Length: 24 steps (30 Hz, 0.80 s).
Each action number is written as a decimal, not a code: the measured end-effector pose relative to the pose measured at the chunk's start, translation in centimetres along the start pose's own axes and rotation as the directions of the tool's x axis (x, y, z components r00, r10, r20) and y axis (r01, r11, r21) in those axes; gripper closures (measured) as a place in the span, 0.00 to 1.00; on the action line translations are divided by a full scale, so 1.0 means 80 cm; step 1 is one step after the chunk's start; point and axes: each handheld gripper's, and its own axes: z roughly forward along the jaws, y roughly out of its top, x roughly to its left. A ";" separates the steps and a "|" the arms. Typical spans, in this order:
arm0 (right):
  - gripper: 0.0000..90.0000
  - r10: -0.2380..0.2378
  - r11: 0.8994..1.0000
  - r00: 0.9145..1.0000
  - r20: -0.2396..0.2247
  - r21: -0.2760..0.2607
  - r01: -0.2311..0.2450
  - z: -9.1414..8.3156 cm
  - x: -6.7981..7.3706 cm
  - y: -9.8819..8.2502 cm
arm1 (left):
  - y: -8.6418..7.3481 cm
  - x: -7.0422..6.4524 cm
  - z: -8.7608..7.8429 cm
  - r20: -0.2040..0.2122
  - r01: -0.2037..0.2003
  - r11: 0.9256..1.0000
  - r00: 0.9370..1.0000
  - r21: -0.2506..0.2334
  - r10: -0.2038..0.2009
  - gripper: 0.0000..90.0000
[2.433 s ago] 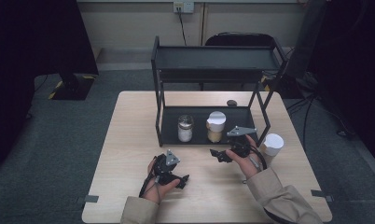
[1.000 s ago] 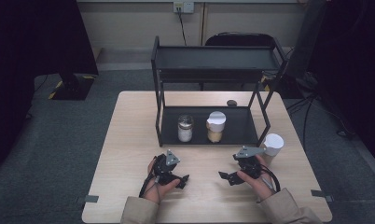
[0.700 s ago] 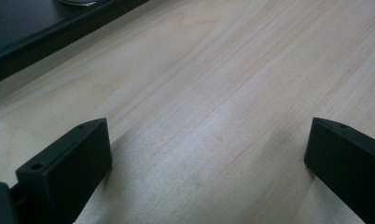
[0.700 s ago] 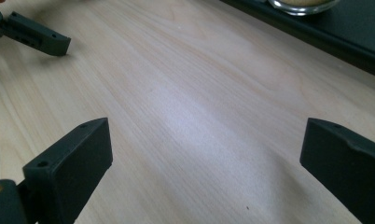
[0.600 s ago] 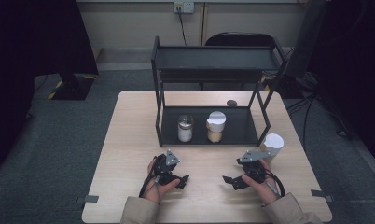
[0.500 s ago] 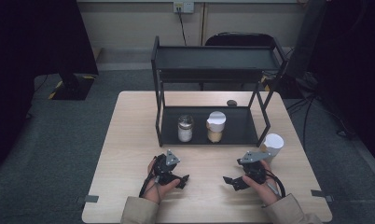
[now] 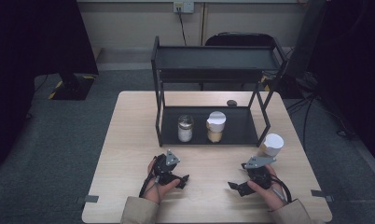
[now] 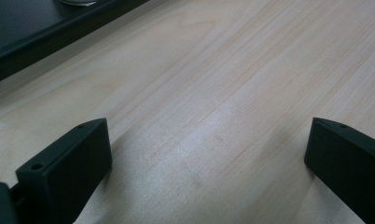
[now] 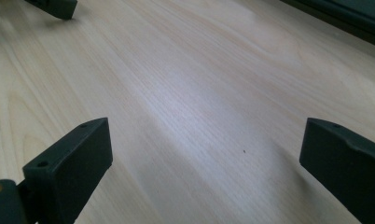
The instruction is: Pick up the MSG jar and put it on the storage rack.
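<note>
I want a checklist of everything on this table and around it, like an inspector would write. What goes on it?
Surface: pale wooden table, bare between the grippers.
Job's things: two jars on the lower tray of the black two-tier rack: a glass jar with a metal lid and a white-lidded jar. A white cup stands on the table right of the rack.
Clutter: a small dark object behind the rack, too small to tell.
Grippers: left gripper and right gripper both open, holding nothing, low over the table.
Cables: one trails from each gripper; a cord hangs from the wall outlet.
Surroundings: grey carpet, a chair behind the rack.
</note>
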 end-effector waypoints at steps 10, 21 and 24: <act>0.02 0.015 1.000 1.000 0.013 0.005 -0.015 -0.016 -0.006 -0.017 | 0.000 0.000 0.000 0.000 0.000 1.000 1.000 0.000 0.000 0.00; 0.02 0.030 1.000 0.999 0.026 0.005 -0.030 -0.028 -0.008 -0.028 | 0.000 0.000 0.000 0.000 0.000 1.000 1.000 0.000 0.000 0.00; 0.02 0.027 1.000 0.999 0.032 0.008 -0.027 -0.030 -0.007 -0.030 | 0.000 0.000 0.000 0.000 0.000 1.000 1.000 0.000 0.000 0.00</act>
